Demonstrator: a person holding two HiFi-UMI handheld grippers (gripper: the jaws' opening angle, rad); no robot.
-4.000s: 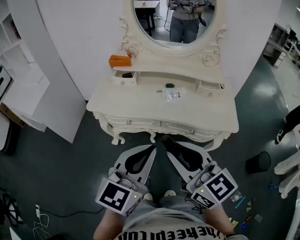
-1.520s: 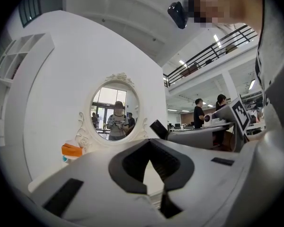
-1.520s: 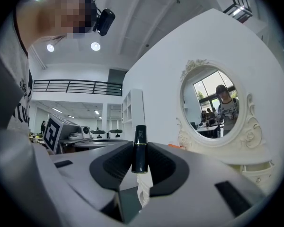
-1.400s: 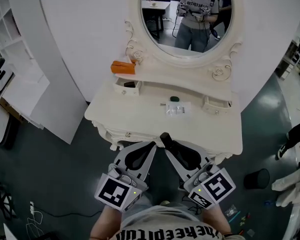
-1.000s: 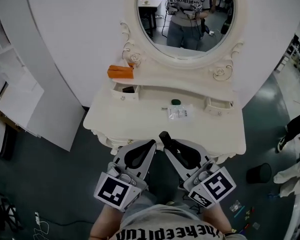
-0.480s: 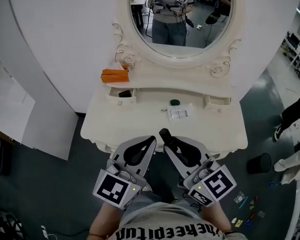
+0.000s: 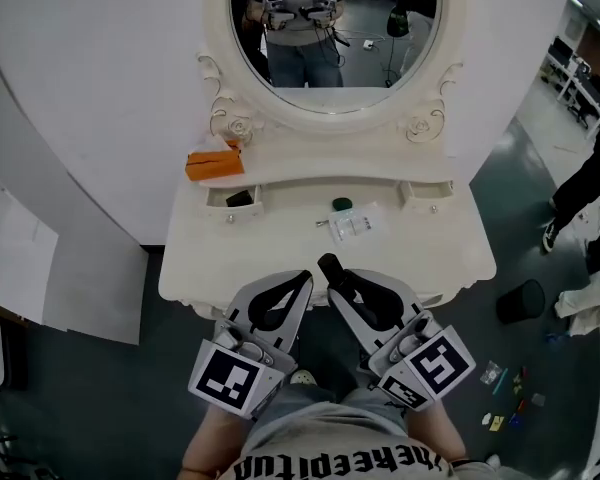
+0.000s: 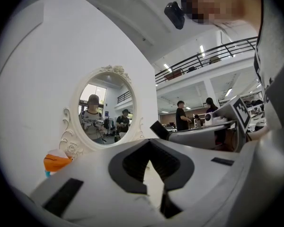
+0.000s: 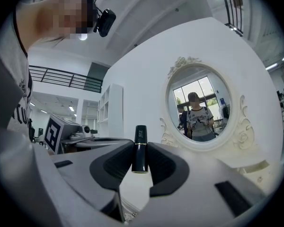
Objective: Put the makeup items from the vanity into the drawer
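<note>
Delivery step: right gripper [image 9: 141, 144] fingers grasp a lipstick tube [image 9: 140, 152]; left gripper [image 8: 149, 142] is clenched, empty. Next, reach the drawer [image 7: 230, 199] at the bench's rear-left.

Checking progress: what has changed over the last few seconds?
The person stepped closer, bringing the left claw and right claw up to the vanity's front edge. Unchanged: right claw grips the tube, left is shut and empty; box and packet unmoved.
</note>
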